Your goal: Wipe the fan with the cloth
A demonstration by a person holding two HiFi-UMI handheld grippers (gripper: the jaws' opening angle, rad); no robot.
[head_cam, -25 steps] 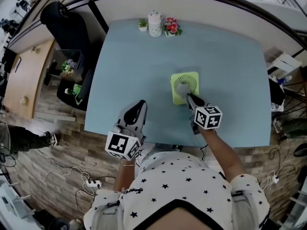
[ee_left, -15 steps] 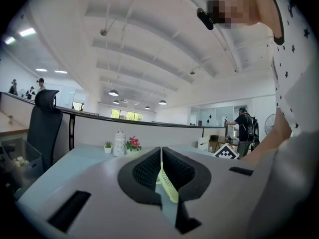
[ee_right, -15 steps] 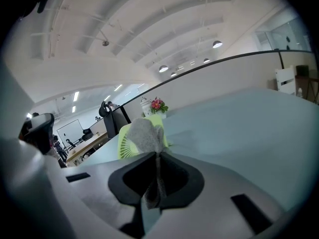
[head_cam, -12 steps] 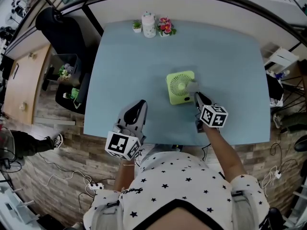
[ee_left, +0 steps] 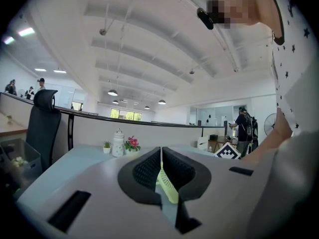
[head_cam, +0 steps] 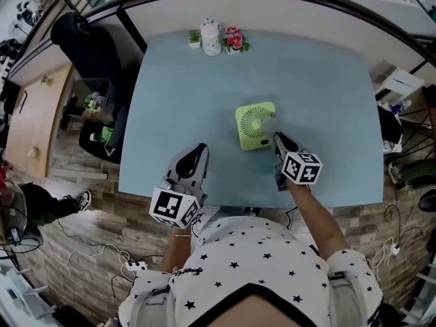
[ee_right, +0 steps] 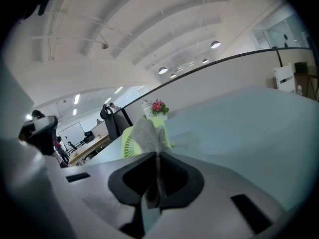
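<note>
At the top of the head view, 3 small vessels are standing in a row at the far edge of the blue table point(head_cam: 184, 101). They are a little pot point(head_cam: 194, 38) holding a green plant, a white lidded jar point(head_cam: 210, 35) whose contents are not showing, and a pot point(head_cam: 234, 39) holding pink flowers. At the left of the frame, beside the table, a clear bin point(head_cam: 92, 94) is holding small things too tiny to tell. The green fan point(head_cam: 253, 125) is sitting on the table near the middle of the frame. The right gripper point(head_cam: 277, 139) is reaching in from the lower right, its jaws pinching a grey cloth point(head_cam: 271, 124), and the cloth is lying against the fan's right edge. In the right gripper view the cloth is sticking up from between the clamped jaws, with the fan just beyond it. The left gripper point(head_cam: 198, 150) is hovering at the lower left over the table's near edge, well apart from the fan, its 2 jaws pressed together and holding nothing.
</note>
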